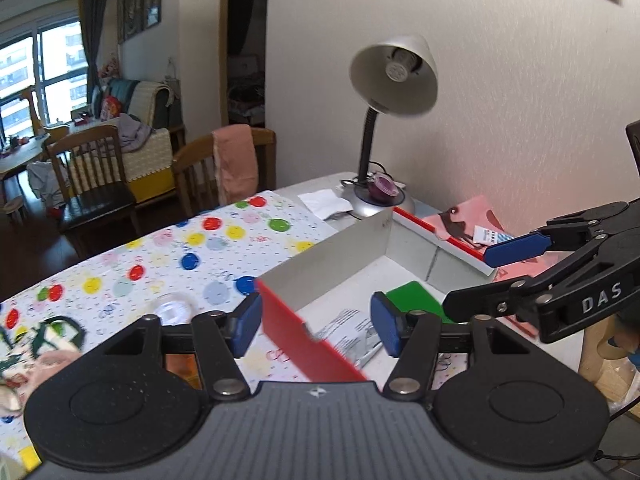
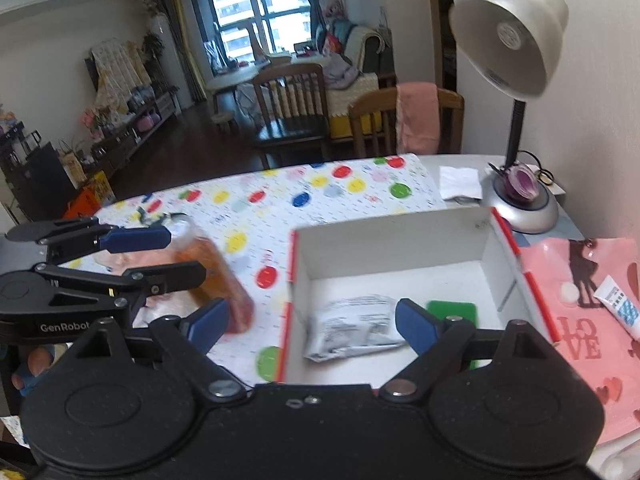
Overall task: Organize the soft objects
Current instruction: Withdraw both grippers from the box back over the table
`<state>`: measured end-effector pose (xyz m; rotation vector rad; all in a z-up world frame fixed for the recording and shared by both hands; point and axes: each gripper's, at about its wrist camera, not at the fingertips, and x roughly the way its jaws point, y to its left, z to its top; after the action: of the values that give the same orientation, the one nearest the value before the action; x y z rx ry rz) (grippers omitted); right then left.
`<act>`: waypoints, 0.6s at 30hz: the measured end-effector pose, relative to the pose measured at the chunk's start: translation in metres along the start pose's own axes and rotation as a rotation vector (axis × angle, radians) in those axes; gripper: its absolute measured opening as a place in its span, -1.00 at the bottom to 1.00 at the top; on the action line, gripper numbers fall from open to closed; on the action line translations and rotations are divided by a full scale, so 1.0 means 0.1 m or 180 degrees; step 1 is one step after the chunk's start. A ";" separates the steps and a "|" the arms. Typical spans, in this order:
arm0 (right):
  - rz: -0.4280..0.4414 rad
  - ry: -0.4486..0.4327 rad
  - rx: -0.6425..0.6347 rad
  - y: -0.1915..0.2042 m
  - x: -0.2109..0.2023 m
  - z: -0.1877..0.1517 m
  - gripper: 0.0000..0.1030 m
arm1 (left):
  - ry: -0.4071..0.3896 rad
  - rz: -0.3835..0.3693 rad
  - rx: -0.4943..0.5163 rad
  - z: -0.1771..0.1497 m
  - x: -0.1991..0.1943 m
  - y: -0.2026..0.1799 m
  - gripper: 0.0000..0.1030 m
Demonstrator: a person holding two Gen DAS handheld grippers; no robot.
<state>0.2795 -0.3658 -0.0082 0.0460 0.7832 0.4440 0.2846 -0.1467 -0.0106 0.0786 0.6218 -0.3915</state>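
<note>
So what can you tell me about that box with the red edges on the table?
The box is an open, lidless carton, looks like cardboard: white inside, red on the rim and outer walls. It sits upright on the table, partly on the dotted cloth, with a pink sheet along its other side and a lamp beyond its far corner. Inside lie a crumpled white printed packet and a flat green item. Neither gripper touches the box.

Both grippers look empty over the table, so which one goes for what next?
Probably swing the left gripper down onto the orange translucent packet on the dotted cloth: its jaws are open, and the white-walled box already holds a white pouch and a green pad.
</note>
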 end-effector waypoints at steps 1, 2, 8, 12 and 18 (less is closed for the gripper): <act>0.0015 -0.0024 0.0005 0.06 -0.01 -0.01 0.77 | -0.0027 0.0016 -0.0009 -0.03 -0.06 0.05 0.29; 0.0031 -0.0045 0.0007 0.13 -0.02 -0.02 0.78 | -0.0050 0.0029 -0.0021 -0.06 -0.13 0.10 0.29; 0.0106 -0.0121 -0.0046 0.58 -0.01 -0.09 0.87 | -0.0121 0.0114 -0.0123 -0.24 -0.47 0.41 0.40; 0.0166 -0.0156 -0.0047 0.86 0.03 -0.16 0.94 | -0.0170 0.0162 -0.0187 -0.37 -0.67 0.64 0.47; 0.0209 -0.0130 -0.0072 1.25 0.13 -0.30 0.99 | -0.0189 0.0207 -0.0287 -0.60 -0.92 0.99 0.66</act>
<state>0.2210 -0.2508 -0.0131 0.0598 0.7380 0.5128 0.2211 -0.0131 -0.0105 0.0010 0.5760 -0.3015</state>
